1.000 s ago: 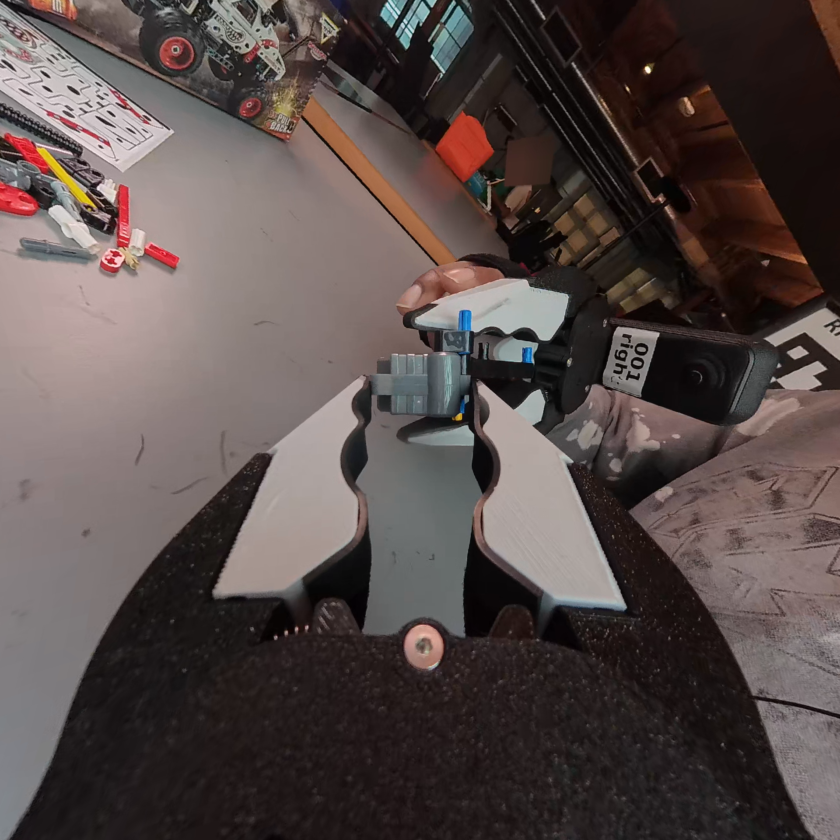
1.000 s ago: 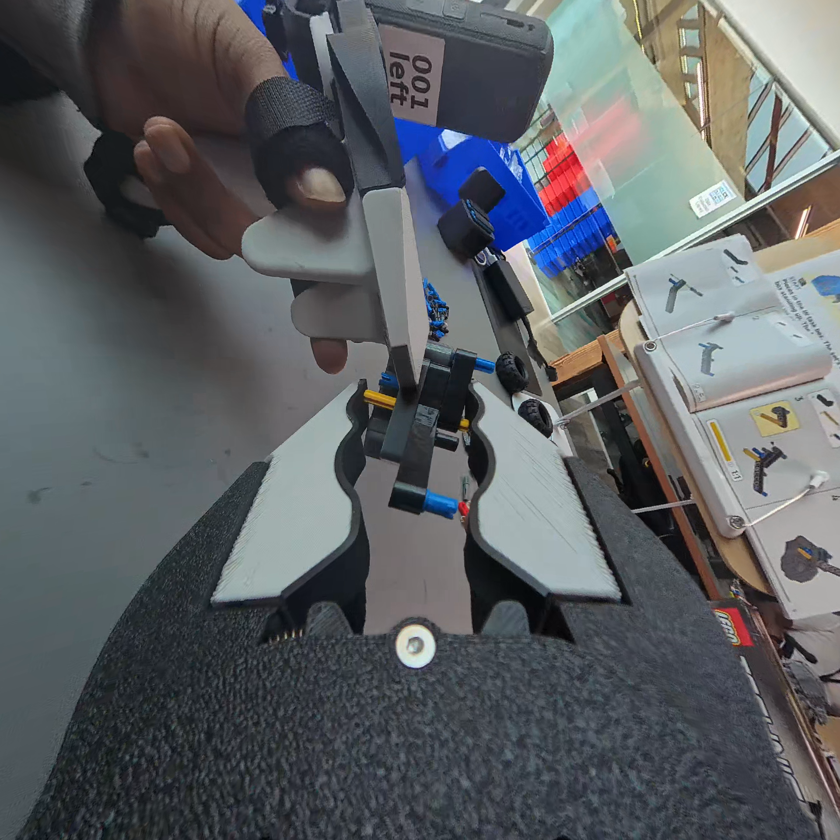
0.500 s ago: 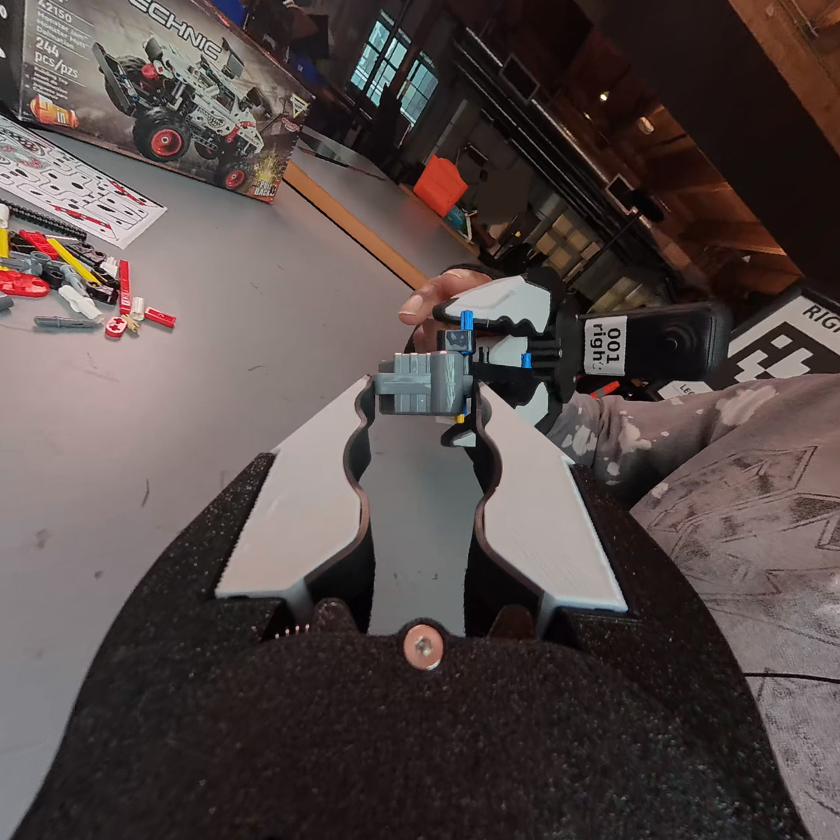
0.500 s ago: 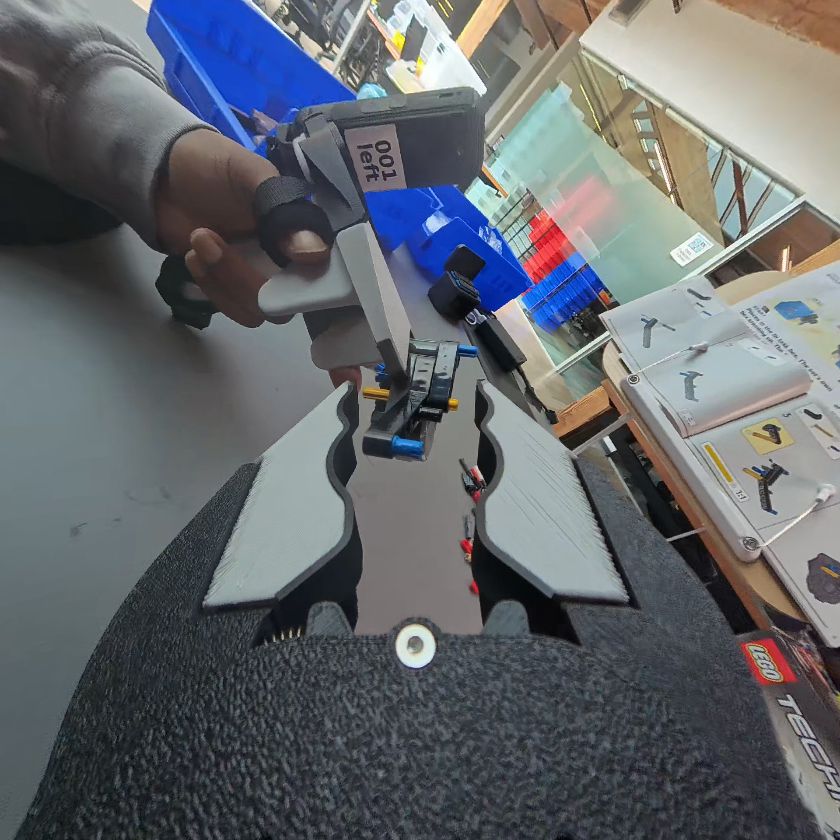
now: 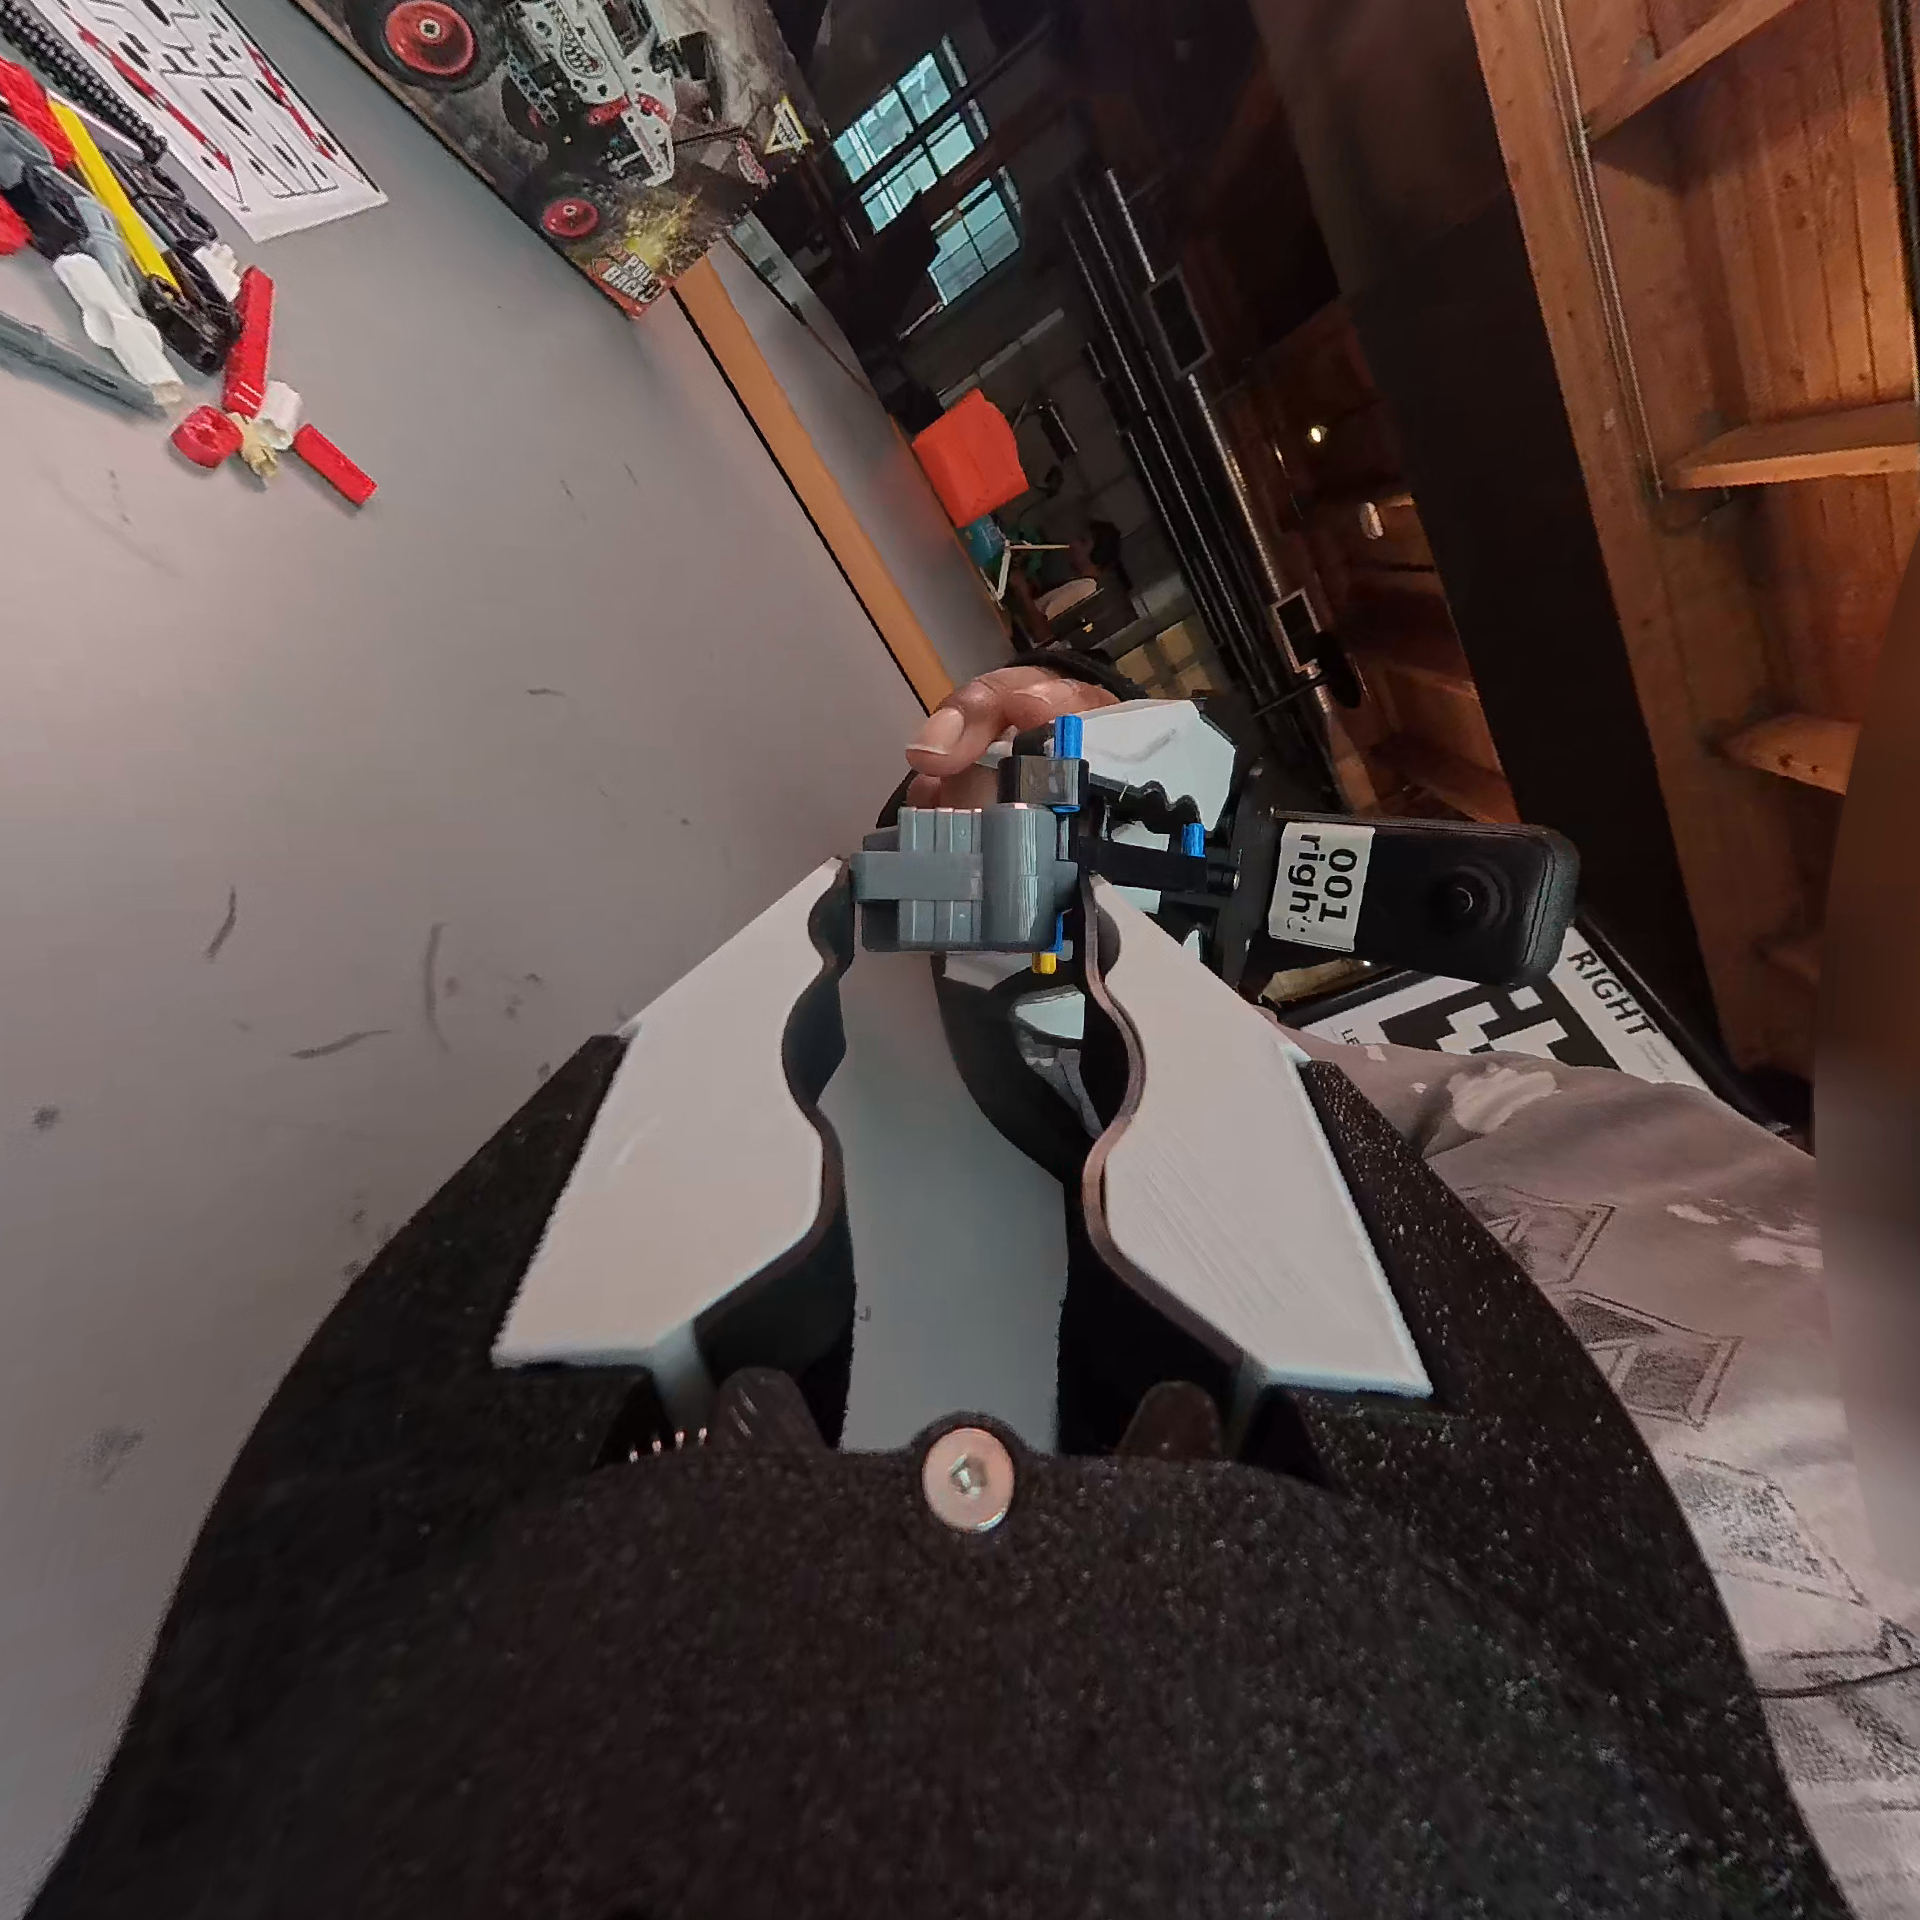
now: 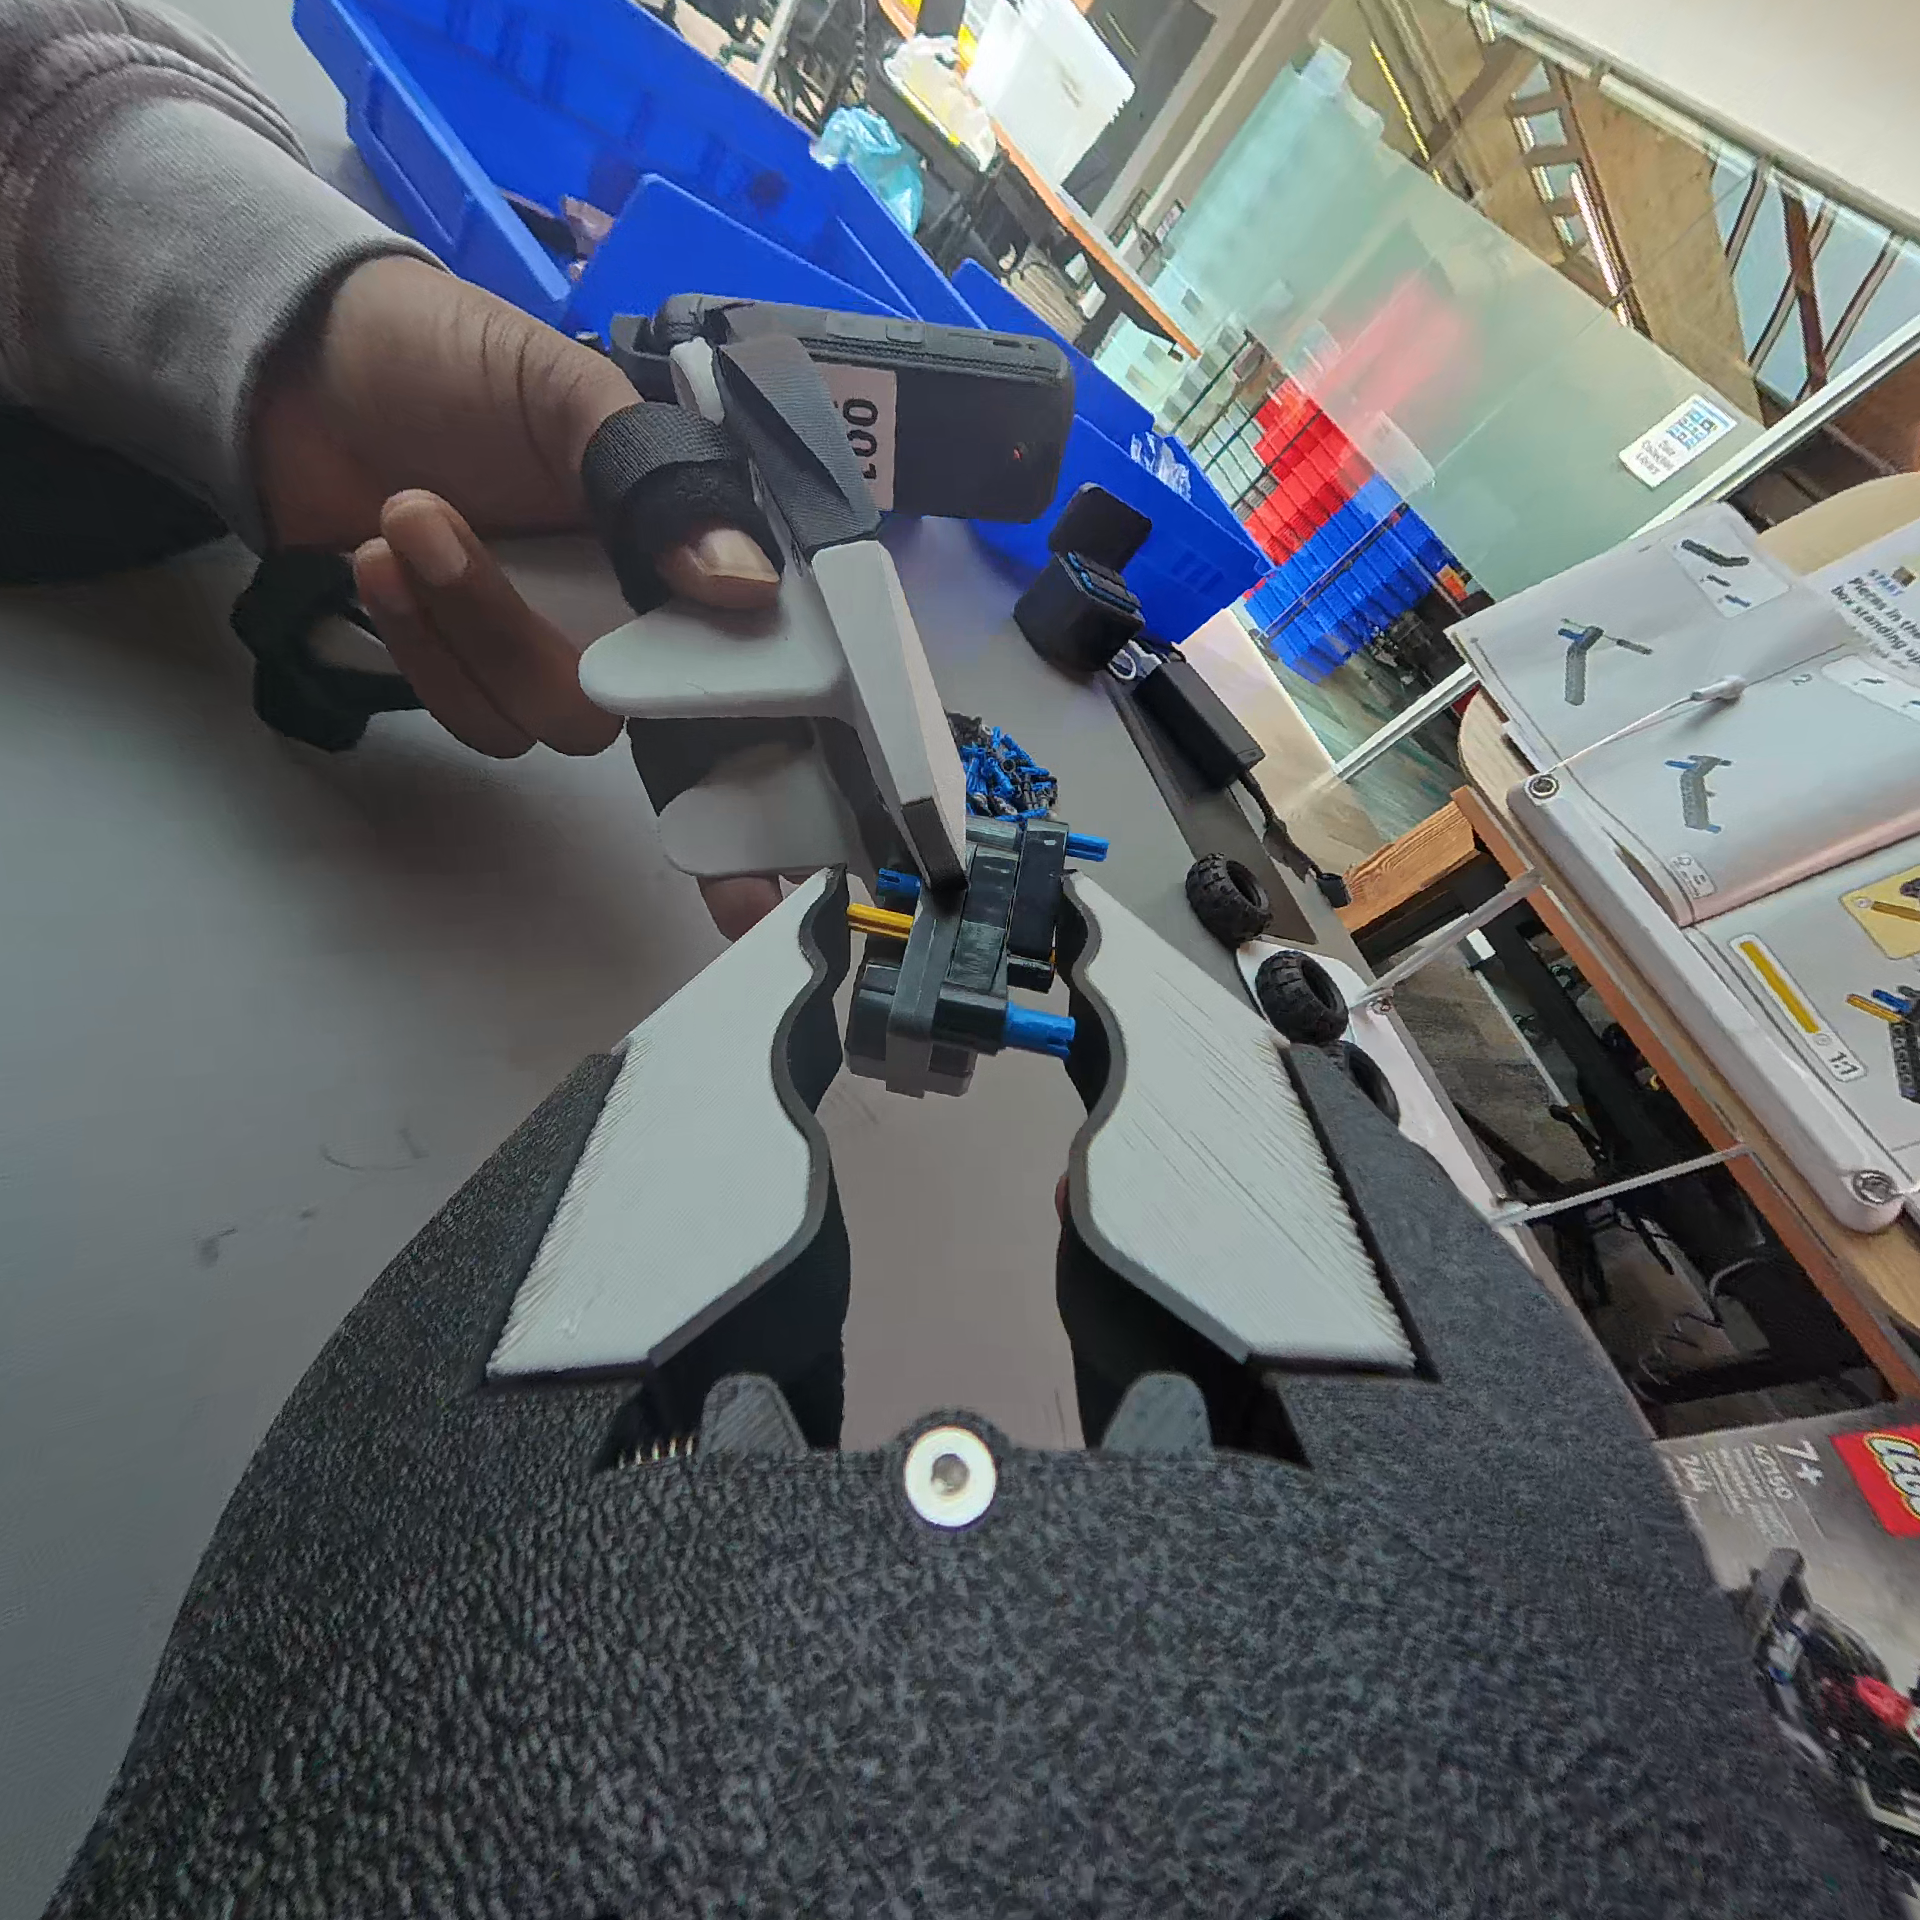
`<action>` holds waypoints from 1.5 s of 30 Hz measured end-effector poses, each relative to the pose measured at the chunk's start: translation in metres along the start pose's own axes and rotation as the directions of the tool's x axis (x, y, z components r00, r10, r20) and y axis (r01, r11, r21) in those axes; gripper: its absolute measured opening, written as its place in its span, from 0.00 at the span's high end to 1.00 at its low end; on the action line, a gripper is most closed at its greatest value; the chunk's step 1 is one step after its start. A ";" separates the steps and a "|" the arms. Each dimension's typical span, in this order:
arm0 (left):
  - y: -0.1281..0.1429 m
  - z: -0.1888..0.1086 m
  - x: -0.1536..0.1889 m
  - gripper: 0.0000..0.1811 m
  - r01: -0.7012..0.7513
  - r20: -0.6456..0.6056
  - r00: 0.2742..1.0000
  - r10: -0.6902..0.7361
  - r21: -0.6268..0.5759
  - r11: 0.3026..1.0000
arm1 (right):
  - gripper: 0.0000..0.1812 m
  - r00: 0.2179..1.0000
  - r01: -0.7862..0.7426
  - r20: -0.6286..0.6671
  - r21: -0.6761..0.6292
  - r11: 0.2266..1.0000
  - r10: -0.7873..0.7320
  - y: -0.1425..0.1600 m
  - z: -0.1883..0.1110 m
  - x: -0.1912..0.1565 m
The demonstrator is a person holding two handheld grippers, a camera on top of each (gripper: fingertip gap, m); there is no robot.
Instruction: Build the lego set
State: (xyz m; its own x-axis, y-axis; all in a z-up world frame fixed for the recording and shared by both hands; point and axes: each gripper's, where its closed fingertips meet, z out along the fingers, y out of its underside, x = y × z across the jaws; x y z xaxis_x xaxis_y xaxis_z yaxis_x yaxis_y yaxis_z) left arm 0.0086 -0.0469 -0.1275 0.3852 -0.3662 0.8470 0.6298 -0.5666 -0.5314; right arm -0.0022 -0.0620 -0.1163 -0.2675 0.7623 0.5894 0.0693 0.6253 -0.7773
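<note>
A small lego assembly, with a grey block, black beams, blue pins and a yellow axle, is held in the air above the grey table. My left gripper is shut on its grey block. The assembly also shows in the right wrist view, between the tips of my right gripper, which is shut on its black beams. There the left gripper's finger comes down onto it from above. In the left wrist view the right gripper reaches in from the right.
Loose red, black, white and yellow parts, a sticker sheet and the set's box lie far left. A pile of blue pins, two black tyres, a black charger, blue bins and an open instruction booklet lie beyond. The grippers are tip to tip, or close to it.
The right gripper's jaws opened wider half a second ago and have now closed on the assembly again. The left gripper kept its hold while both hands tilted.
</note>
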 end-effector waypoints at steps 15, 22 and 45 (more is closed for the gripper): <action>-0.005 -0.001 -0.002 0.77 0.297 -0.161 0.943 -0.290 0.022 0.955 | 0.78 0.993 -0.109 0.049 0.010 0.994 0.109 0.013 -0.004 0.002; -0.011 -0.004 -0.004 0.77 0.271 -0.133 0.956 -0.262 0.054 0.961 | 0.86 0.928 -0.365 0.085 -0.004 0.931 0.364 0.014 -0.002 0.008; 0.008 -0.006 -0.065 0.63 -0.282 0.494 0.783 0.378 -0.260 0.924 | 0.85 0.899 -0.424 -0.122 -0.474 0.771 0.419 0.102 0.011 -0.015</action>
State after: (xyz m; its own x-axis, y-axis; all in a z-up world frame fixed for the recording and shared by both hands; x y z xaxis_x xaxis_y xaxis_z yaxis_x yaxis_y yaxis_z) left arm -0.0153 -0.0316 -0.1870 0.8729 -0.1362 0.4684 0.2979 -0.6115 -0.7330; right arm -0.0011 -0.0117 -0.2071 -0.0938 0.9684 0.2311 0.6228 0.2382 -0.7453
